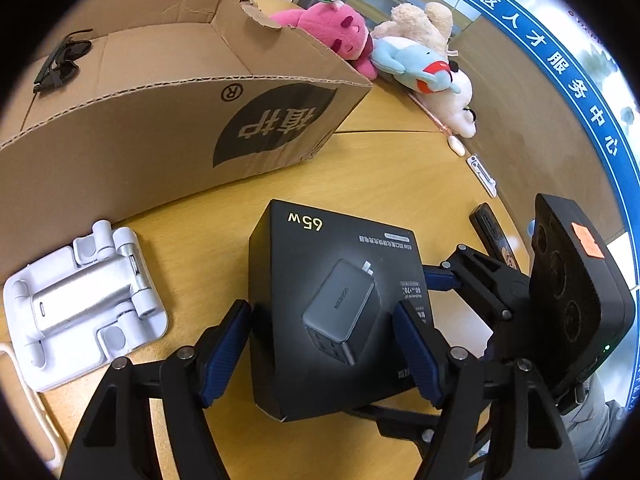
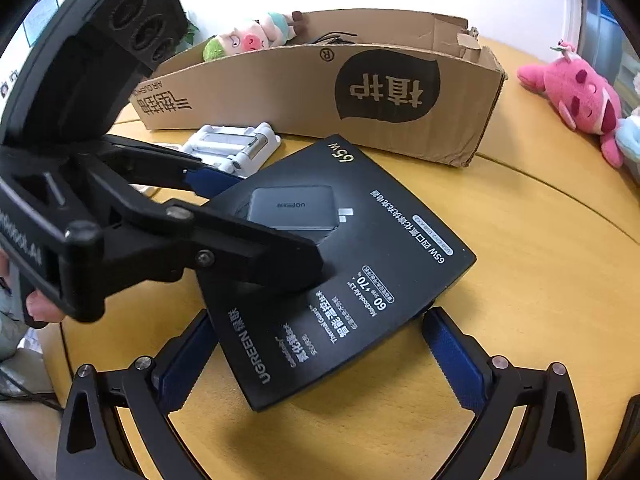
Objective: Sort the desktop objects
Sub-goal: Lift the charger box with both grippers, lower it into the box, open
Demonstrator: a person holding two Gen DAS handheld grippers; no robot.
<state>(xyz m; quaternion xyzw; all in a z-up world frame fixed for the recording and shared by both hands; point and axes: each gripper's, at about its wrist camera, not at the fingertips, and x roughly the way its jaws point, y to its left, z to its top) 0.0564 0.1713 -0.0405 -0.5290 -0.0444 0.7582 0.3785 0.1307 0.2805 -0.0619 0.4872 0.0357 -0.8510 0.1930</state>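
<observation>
Left gripper [image 1: 322, 344] spread wide astride charger box [image 1: 336, 304], pads beside its two sides, not yet clamped; right gripper [image 2: 316, 356] likewise open at box's near corner; carton [image 1: 160, 120] ahead, beyond box's long axis; left nearer.

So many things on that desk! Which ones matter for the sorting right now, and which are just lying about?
In play:
charger box, with both sets of jaws around it
cardboard box, probably where things go

Lying about for now:
phone stand
pink plush
blue plush
sunglasses, already in the cardboard box
</observation>
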